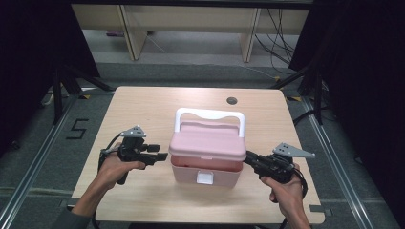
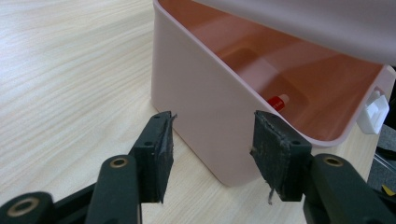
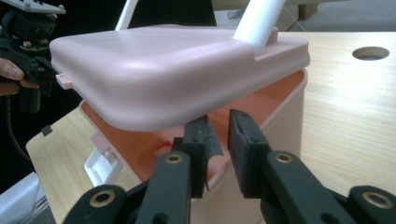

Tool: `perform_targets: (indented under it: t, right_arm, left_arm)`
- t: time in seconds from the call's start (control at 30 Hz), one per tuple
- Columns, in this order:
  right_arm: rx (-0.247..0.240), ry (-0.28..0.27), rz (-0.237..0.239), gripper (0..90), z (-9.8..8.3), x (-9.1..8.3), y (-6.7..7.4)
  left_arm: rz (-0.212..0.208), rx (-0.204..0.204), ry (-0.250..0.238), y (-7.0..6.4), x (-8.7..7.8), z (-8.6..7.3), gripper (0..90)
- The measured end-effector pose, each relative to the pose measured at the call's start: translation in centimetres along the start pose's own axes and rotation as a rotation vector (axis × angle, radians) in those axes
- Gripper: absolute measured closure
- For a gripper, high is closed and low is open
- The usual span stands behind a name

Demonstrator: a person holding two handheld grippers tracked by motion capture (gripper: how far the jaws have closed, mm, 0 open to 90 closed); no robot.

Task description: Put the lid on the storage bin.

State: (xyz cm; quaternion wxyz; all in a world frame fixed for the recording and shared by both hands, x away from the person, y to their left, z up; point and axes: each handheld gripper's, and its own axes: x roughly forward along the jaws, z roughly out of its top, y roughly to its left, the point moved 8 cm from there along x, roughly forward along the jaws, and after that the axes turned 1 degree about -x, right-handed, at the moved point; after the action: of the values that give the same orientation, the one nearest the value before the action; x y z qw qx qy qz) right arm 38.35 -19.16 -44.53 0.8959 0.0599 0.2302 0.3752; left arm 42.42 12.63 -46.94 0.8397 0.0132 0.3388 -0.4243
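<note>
A pink box (image 1: 206, 167) with a white handle (image 1: 210, 114) stands in the middle of the wooden table (image 1: 143, 105). Its lid (image 1: 208, 138) is raised at the front, leaving a gap above the rim. A small red-and-white thing (image 2: 279, 101) lies inside. My left gripper (image 1: 162, 152) is open just left of the box; in the left gripper view its jaws (image 2: 212, 140) flank the box's near corner without touching it. My right gripper (image 1: 248, 157) is at the box's right side. Its jaws (image 3: 218, 135) sit under the lid's edge (image 3: 154, 116), a narrow gap between the pads and nothing pinched.
A white latch (image 1: 206, 178) hangs on the box's front wall. A round cable hole (image 1: 232, 100) sits in the table behind the box. Beyond the table stand wooden furniture legs (image 1: 131, 38) and loose cables (image 1: 282, 38). Dark curtains close both sides.
</note>
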Motion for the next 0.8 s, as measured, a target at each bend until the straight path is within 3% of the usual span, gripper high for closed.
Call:
perform_targets:
  t: [0.07, 0.1, 0.37, 0.4, 0.43, 0.47, 0.53, 0.63, 0.7, 0.8]
  right_arm:
    - [0.049, 0.007, 0.012, 74.9, -0.2, -0.3, 0.1]
    - [0.011, -0.008, -0.001, 74.6, -0.1, -0.3, -0.4]
    - [0.053, 0.006, -0.005, 71.6, -0.8, -0.5, -0.9]
    - [0.092, 0.010, 0.000, 71.6, -0.8, -0.5, -0.6]
    - [0.087, 0.014, -0.007, 71.5, -0.9, -0.5, -0.7]
    - [0.048, 0.003, -0.008, 70.8, -0.8, -0.4, -1.0]
    - [0.054, 0.010, -0.012, 69.3, -0.9, -0.4, -1.0]
    - [0.022, 0.022, -0.040, 68.7, -0.9, -0.6, -1.2]
    - [0.048, 0.011, -0.022, 68.0, -0.8, -0.7, -1.0]
    - [0.030, 0.009, -0.034, 67.8, -0.8, -0.9, -1.1]
  left_arm:
    - [0.001, 0.005, 0.007, 0.0, 0.0, -0.1, 47.8]
    - [-0.001, -0.001, 0.006, -0.1, 0.0, -0.1, 47.8]
    - [-0.006, 0.007, 0.020, -0.3, 0.2, -0.5, 47.6]
    - [-0.007, 0.007, 0.022, -0.3, 0.2, -0.5, 47.6]
    - [-0.014, 0.008, 0.026, -0.3, 0.1, -0.5, 47.5]
    - [-0.013, 0.007, 0.025, -0.3, 0.1, -0.5, 47.5]
    - [-0.006, 0.004, 0.015, -0.4, 0.2, -0.5, 47.3]
    - [-0.007, 0.012, 0.021, -0.4, 0.2, -0.7, 47.2]
    - [-0.007, 0.012, 0.020, -0.4, 0.1, -0.7, 47.2]
    - [-0.002, 0.008, 0.017, -0.3, 0.1, -0.8, 47.3]
